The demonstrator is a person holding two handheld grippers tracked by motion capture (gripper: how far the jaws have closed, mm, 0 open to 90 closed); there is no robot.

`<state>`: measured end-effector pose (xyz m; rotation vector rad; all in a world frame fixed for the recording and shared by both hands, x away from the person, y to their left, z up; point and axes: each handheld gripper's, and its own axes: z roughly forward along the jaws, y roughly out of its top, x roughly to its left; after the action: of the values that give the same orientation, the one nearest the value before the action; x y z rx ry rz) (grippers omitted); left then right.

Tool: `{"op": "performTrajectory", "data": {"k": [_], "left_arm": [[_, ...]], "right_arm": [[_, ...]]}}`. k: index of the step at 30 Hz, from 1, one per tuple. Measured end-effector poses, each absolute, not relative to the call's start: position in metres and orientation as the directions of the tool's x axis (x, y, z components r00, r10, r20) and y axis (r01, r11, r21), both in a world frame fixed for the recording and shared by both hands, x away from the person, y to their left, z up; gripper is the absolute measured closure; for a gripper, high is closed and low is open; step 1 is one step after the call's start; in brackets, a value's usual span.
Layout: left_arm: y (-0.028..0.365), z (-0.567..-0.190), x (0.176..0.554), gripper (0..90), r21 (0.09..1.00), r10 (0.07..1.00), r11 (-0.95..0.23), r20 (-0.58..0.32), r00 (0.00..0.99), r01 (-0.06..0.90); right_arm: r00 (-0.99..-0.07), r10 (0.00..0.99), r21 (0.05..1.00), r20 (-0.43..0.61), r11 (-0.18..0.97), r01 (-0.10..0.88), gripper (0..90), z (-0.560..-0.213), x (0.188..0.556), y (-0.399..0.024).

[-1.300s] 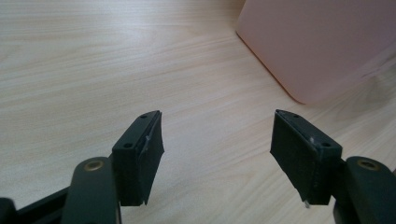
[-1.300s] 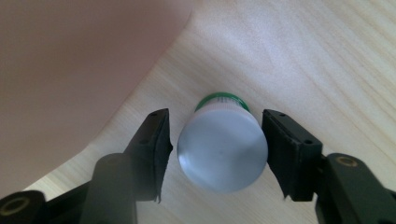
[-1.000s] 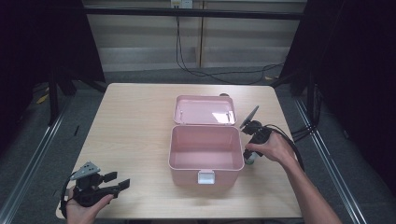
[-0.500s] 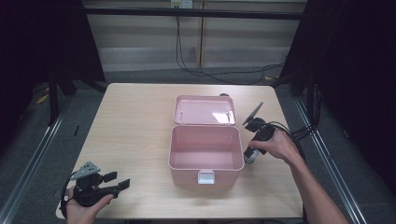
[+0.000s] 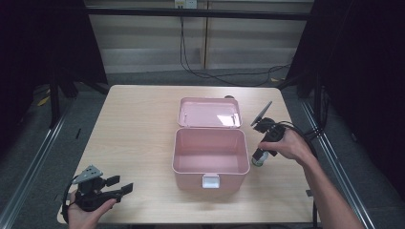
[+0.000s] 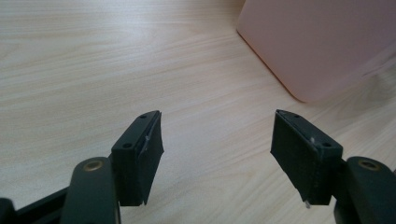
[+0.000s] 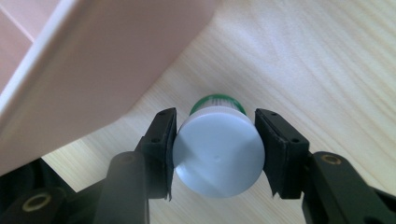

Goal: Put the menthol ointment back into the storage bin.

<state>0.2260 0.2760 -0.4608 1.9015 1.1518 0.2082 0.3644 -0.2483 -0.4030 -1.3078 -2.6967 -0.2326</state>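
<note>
- Bottle (image 7: 218,156): a small container with a pale grey cap and a green band below it, clamped between the pads of the right gripper (image 7: 216,151). In the high view it hangs just beside the right wall of the pink box, close above the table top.
- Right gripper: jaws closed on the bottle cap, one pad pressing each side. The gripper points steeply downward in the person's right hand (image 5: 291,145); its cable trails off toward the right table edge.
- Pink box (image 5: 210,157): open and upright at the table centre, a white latch on its front wall. The lid (image 5: 209,113) lies back flat behind it, inner face up.
- Left gripper (image 6: 217,149): jaws spread wide with nothing between them, resting near the front left corner of the table (image 5: 138,129), well apart from the box.
- Left hand (image 5: 83,210): wrapped around the left gripper body at the table's near edge.
</note>
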Motion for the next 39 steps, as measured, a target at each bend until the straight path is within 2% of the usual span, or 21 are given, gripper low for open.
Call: {"op": "performTrajectory", "data": {"k": [10, 13, 18, 27, 39], "left_arm": [[0.276, -0.461, 0.226, 34.0, 0.750, 0.781, -0.185, -0.280, 0.558, 0.636], [0.276, -0.461, 0.226, 34.0, 0.749, 0.782, -0.186, -0.279, 0.558, 0.636], [0.276, -0.461, 0.226, 34.0, 0.749, 0.782, -0.185, -0.280, 0.557, 0.636], [0.276, -0.461, 0.226, 33.8, 0.748, 0.778, -0.192, -0.279, 0.564, 0.635], [0.276, -0.461, 0.226, 33.8, 0.747, 0.779, -0.186, -0.283, 0.559, 0.638]], "right_arm": [[-0.657, 0.738, 0.043, 0.153, 0.659, 0.751, 51.0, -0.387, 0.362, -0.239], [-0.663, 0.738, 0.053, 0.122, 0.663, 0.747, 51.0, -0.380, 0.361, -0.238], [-0.679, 0.723, 0.074, 0.127, 0.676, 0.733, 51.0, -0.372, 0.360, -0.238], [-0.712, 0.694, 0.059, 0.101, 0.711, 0.701, 51.1, -0.356, 0.360, -0.231], [-0.732, 0.678, 0.137, 0.066, 0.720, 0.680, 51.1, -0.319, 0.360, -0.222]]}}
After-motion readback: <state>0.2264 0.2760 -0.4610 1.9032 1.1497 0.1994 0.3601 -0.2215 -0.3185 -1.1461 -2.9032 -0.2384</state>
